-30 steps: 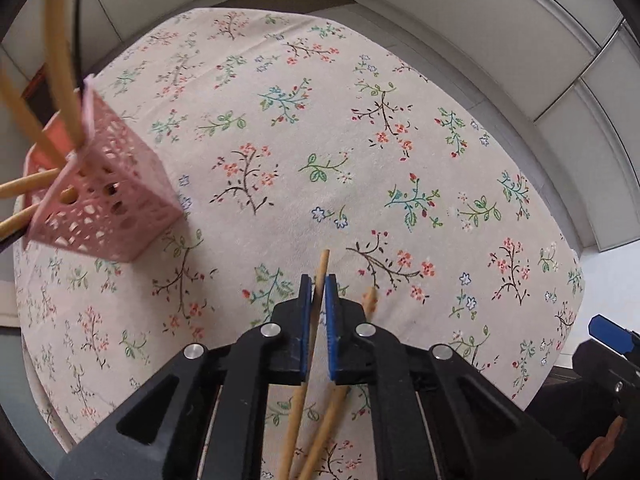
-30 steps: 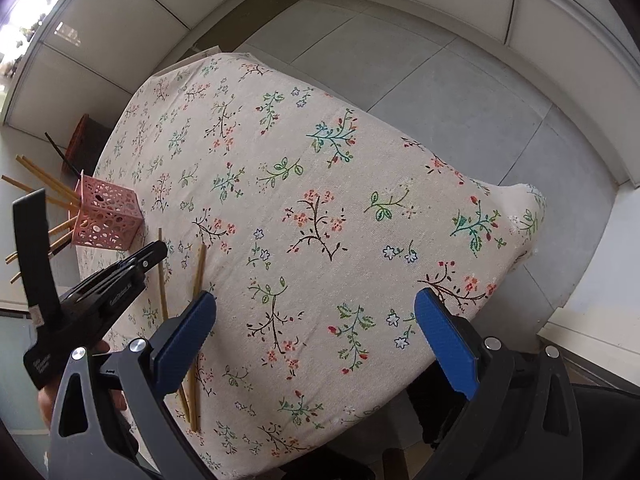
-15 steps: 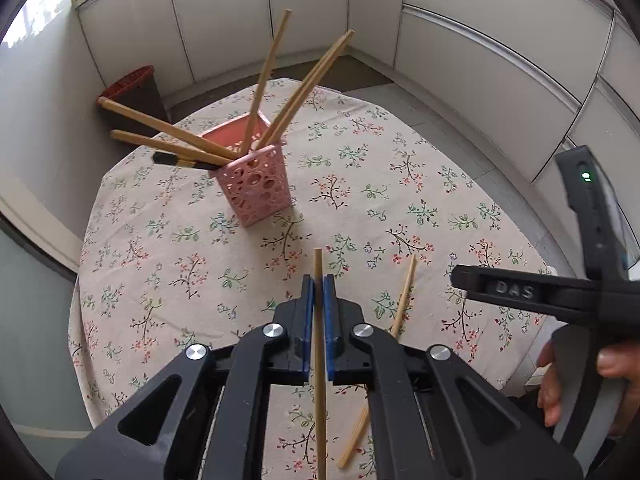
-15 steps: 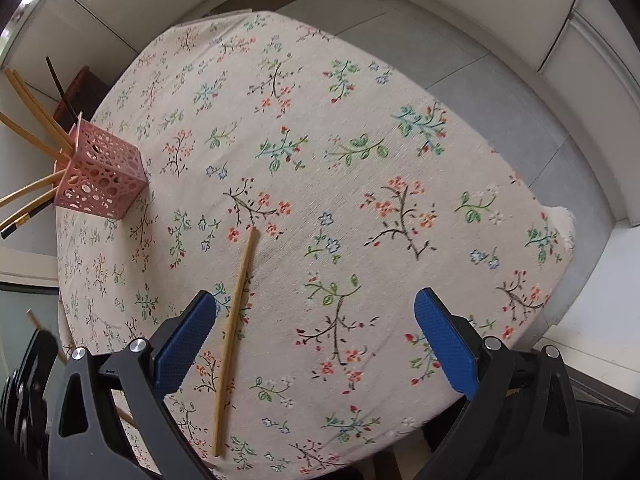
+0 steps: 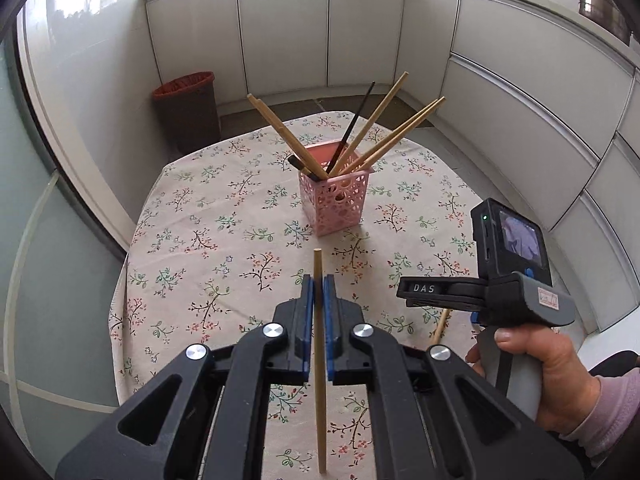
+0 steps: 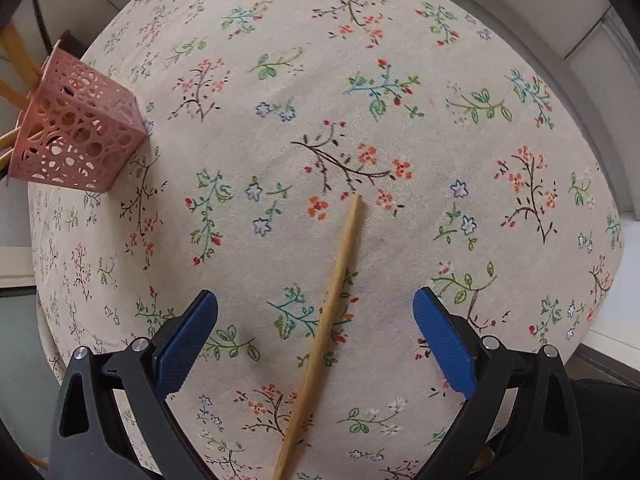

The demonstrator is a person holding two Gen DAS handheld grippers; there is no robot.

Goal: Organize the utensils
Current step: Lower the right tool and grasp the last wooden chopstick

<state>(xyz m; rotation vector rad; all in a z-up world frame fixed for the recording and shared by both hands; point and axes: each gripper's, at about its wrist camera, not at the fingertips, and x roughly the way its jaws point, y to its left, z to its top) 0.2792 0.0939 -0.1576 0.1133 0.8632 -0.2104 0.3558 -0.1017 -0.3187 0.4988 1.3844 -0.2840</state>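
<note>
Chopstick [image 5: 319, 320] is pinched upright in the left gripper [image 5: 318, 292], short of the pink basket [image 5: 335, 204]; tilt its tip to clear the splayed sticks. Right gripper [image 6: 316, 320], jaws wide, straddles another chopstick [image 6: 326, 320] lying on the surface [image 6: 440, 140]: centre before closing.

chopsticks on and above the counter [image 5: 192, 216]

the chopstick holder [image 5: 335, 204] stands on the counter toward its far side, several chopsticks [image 5: 384, 128] leaning out of it. nearer, one chopstick [image 5: 319, 320] sits upright between the left gripper [image 5: 318, 292] fingers, in front of the holder. another chopstick [image 6: 326, 320] lies flat on the counter between the spread fingers of the right gripper [image 6: 316, 320], well right of the holder. a bin [image 5: 186, 108] stands on the floor behind the counter.
</note>
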